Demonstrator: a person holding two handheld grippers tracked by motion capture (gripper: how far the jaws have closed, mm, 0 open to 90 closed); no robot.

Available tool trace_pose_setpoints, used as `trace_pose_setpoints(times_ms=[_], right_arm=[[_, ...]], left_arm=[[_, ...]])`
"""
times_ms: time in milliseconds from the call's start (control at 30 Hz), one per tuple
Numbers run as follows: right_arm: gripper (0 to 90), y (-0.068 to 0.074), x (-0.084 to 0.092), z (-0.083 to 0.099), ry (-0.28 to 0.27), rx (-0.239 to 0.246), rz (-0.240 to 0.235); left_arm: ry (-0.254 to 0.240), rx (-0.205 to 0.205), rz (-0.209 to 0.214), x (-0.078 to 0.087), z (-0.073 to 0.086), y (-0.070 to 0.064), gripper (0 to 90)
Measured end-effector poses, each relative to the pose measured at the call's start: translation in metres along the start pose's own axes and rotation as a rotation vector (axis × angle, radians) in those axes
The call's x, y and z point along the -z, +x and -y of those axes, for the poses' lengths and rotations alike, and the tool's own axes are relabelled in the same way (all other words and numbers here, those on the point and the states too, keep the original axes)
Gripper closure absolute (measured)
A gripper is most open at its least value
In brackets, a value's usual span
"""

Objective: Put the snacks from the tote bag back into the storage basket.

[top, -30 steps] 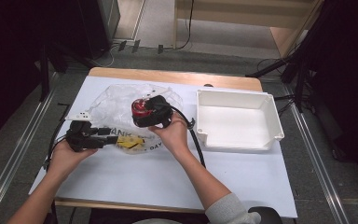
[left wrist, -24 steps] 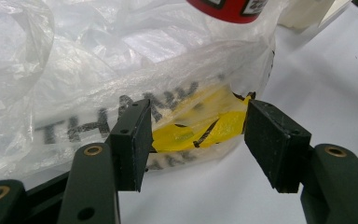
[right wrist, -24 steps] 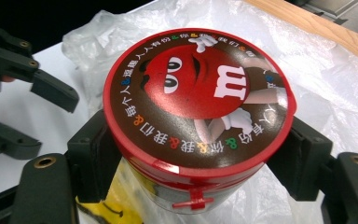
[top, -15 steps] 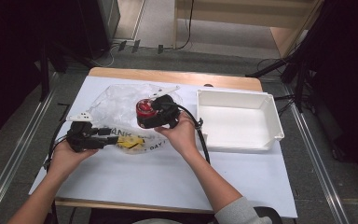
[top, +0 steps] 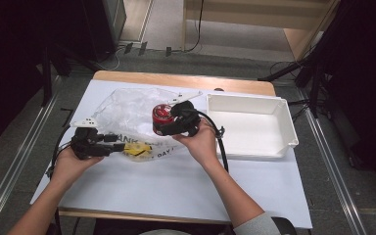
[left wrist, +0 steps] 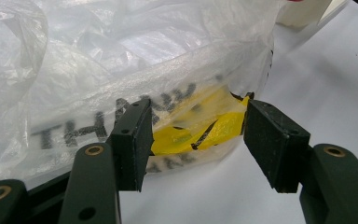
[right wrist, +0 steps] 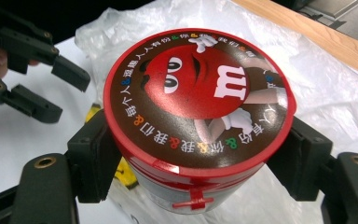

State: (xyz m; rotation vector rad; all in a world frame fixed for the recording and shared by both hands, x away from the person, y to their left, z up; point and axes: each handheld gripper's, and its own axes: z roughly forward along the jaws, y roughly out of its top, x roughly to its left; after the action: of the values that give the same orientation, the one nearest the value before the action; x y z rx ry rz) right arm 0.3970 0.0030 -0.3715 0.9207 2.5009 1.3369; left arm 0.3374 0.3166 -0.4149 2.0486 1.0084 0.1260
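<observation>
Right tool point(right wrist: 193, 154) clamps the red-lidded tub point(right wrist: 196, 107) above the plastic bag point(top: 127, 110); left tool point(left wrist: 196, 140) stands apart.

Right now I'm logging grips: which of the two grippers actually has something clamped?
The right gripper: its pads press both sides of the red-lidded candy tub, lifted above the plastic bag. The left gripper stands open around the bag's edge.

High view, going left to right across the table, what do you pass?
left gripper → yellow item in the plastic bag → red-lidded can in the right gripper → white tray
</observation>
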Motion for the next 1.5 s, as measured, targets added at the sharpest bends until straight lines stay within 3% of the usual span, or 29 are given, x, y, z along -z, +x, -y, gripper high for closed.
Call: trace_pose_setpoints(times_ms=[200,400,1200,1500], right_arm=[[26.9,-0.009,0.009,0.003,-0.015,-0.020,0.010],[26.9,-0.016,0.015,0.007,-0.010,-0.021,0.023],[26.9,-0.041,0.045,0.013,-0.003,-0.051,0.063],[26.9,-0.051,0.063,0.015,-0.024,-0.071,0.089]], left_arm=[[0.004,-0.014,0.005,-0.001,0.000,-0.001,42.5],[-0.020,-0.016,0.008,0.000,-0.001,-0.001,36.5],[-0.003,-0.035,0.010,-0.004,-0.002,-0.003,37.5],[-0.007,-0.036,0.013,-0.004,-0.003,-0.003,37.5]])
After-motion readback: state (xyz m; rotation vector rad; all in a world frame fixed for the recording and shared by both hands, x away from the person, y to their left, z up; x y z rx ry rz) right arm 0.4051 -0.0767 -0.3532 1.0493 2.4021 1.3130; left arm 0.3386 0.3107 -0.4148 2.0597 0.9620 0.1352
